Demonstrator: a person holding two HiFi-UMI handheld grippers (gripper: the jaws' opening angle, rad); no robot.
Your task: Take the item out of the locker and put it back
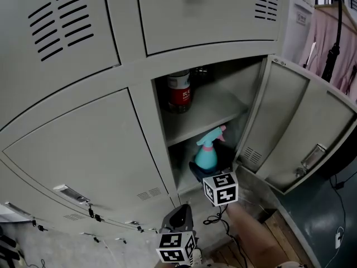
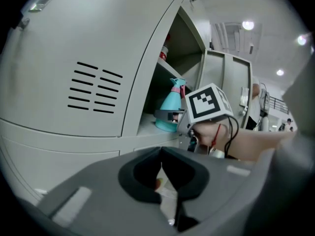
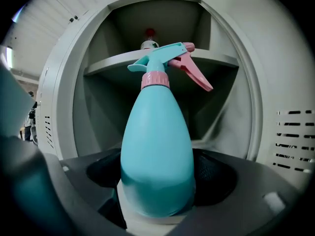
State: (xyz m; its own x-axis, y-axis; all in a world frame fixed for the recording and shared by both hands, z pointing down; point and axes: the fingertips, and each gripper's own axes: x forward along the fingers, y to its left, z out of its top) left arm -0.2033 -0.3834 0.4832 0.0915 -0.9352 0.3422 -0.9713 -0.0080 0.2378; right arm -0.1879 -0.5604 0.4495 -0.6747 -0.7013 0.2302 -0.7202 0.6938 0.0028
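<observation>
In lower compartment of locker (image 1: 146,124), near front edge: teal spray bottle (image 3: 157,146) upright, pink trigger; right tongs (image 3: 158,180) spread wide either side of it, pads (image 3: 217,175) not squeezing; left tongs (image 2: 160,154) closed, nothing in them, outside locker; red-label can (image 1: 179,91) on shelf (image 1: 215,111) above, door (image 1: 301,121) open

Upper shelf (image 1: 215,111): jar (image 1: 179,91). Locker floor (image 2: 146,125): spray bottle (image 2: 170,108).

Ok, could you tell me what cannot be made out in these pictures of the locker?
- Head view: the base of the spray bottle, hidden behind the right gripper and its marker cube.
- Head view: print on the can on the shelf, too small and dim to read.
- Right gripper view: the can's body, hidden below the shelf edge; only its top shows.
</observation>
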